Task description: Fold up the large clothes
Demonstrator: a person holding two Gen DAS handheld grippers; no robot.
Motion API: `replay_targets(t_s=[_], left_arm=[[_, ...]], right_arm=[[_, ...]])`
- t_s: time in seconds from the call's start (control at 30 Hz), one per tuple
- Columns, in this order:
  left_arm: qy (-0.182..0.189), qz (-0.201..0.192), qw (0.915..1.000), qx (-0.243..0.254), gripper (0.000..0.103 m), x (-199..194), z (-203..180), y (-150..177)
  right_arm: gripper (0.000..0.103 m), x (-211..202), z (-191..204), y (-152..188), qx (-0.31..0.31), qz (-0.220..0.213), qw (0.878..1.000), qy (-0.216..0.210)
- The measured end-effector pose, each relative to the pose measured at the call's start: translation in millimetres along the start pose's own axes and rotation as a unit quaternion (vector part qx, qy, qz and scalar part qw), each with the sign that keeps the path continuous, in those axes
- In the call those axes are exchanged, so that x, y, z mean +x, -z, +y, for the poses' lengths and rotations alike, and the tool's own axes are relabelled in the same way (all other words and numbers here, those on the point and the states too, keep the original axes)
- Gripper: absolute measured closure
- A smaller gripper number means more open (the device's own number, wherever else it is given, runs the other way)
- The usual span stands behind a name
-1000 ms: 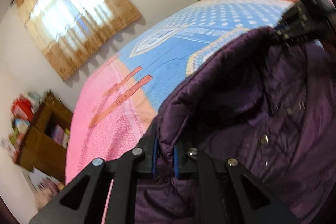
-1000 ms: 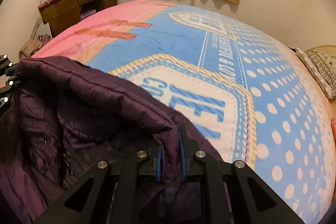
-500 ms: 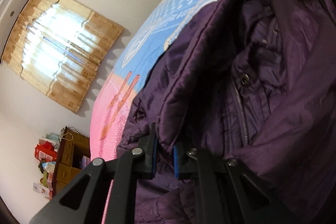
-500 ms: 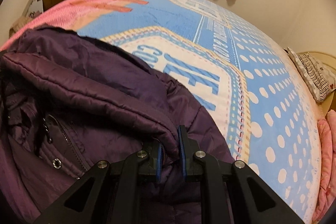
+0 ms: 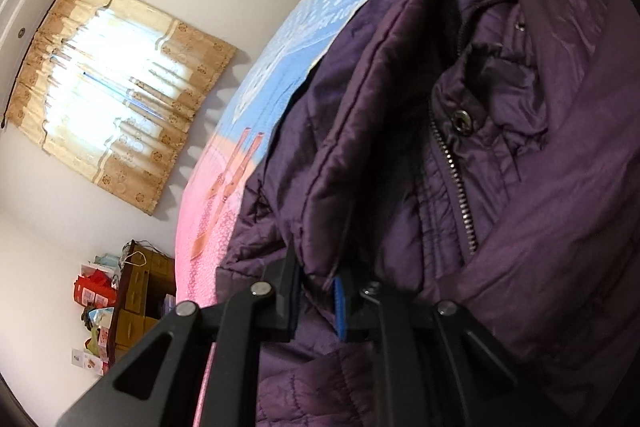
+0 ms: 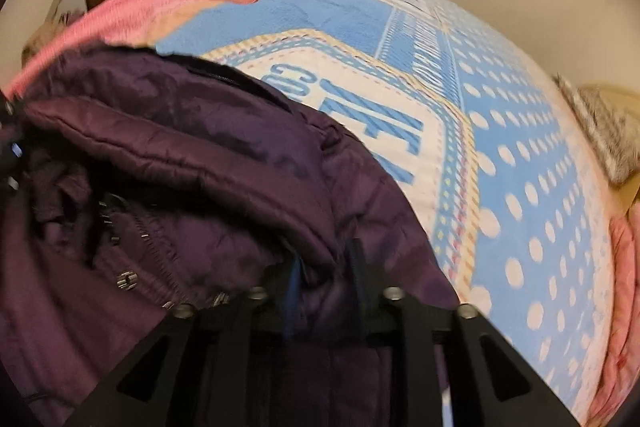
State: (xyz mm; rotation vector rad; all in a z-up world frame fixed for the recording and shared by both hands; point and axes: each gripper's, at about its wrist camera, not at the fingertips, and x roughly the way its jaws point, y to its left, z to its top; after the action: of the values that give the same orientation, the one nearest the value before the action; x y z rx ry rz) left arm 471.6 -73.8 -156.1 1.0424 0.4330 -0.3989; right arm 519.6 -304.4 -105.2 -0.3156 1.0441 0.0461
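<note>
Bed [image 6: 520,131] — blue, pink and white spotted cover, filling the far scene. Purple padded jacket [image 5: 540,187] lay bunched on its near edge, zip showing. Your left gripper [image 5: 318,301] pinched a jacket fold, jaws narrow. Your right gripper [image 6: 326,291] — jaws opening, fold between them.

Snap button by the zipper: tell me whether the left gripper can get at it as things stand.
Probably not yet. The left gripper has the purple jacket's folded edge between its barely parted jaws. The snap button lies exposed beside the zipper, so only that fabric is in the way.
</note>
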Motion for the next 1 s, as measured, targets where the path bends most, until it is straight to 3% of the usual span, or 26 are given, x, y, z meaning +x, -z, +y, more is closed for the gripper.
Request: replay_targets(t_s=[0.17,0.23,0.33,0.43,0.47,0.53,0.6,0.7,0.77,0.83,1.0], left_arm=[[0.0,0.003,1.0,0.002,0.086,3,-4,0],[-0.003,0.006,1.0,0.004,0.086,3,-5,-1],[-0.008,0.008,0.9999,0.005,0.084,0,-2,-3],[-0.004,-0.005,1.0,-0.003,0.079,-21,8,-7],[0.003,-0.016,0.9998,-0.009,0.074,-32,14,-9],[0.012,-0.042,0.9985,-0.032,0.049,-57,30,-14],[0.008,-0.079,0.9935,-0.082,0.016,-78,51,-22],[0.008,-0.096,0.98,-0.174,0.008,-79,80,-44],[0.011,-0.074,0.9731,-0.218,0.008,-57,85,-56],[0.019,-0.024,0.9679,-0.25,0.008,-19,79,-67],[0.032,0.103,0.9621,-0.25,0.01,58,42,-53]], right_arm=[[0.066,-48,-16,-14,0.069,-0.047,0.996,-0.026],[0.058,-58,-18,-27,0.109,-0.077,0.989,-0.067],[0.057,-45,-5,-50,0.126,-0.105,0.979,-0.123],[0.057,-5,15,-68,0.119,-0.071,0.985,-0.106],[0.057,7,20,-69,0.118,-0.057,0.986,-0.107],[0.057,25,28,-63,0.12,-0.036,0.986,-0.11],[0.057,29,38,-55,0.108,-0.036,0.988,-0.105],[0.057,29,51,-45,0.08,-0.033,0.992,-0.088],[0.057,30,51,-40,0.076,-0.032,0.993,-0.082],[0.057,31,48,-36,0.08,-0.032,0.993,-0.083],[0.057,35,43,-27,0.096,-0.045,0.99,-0.09]])
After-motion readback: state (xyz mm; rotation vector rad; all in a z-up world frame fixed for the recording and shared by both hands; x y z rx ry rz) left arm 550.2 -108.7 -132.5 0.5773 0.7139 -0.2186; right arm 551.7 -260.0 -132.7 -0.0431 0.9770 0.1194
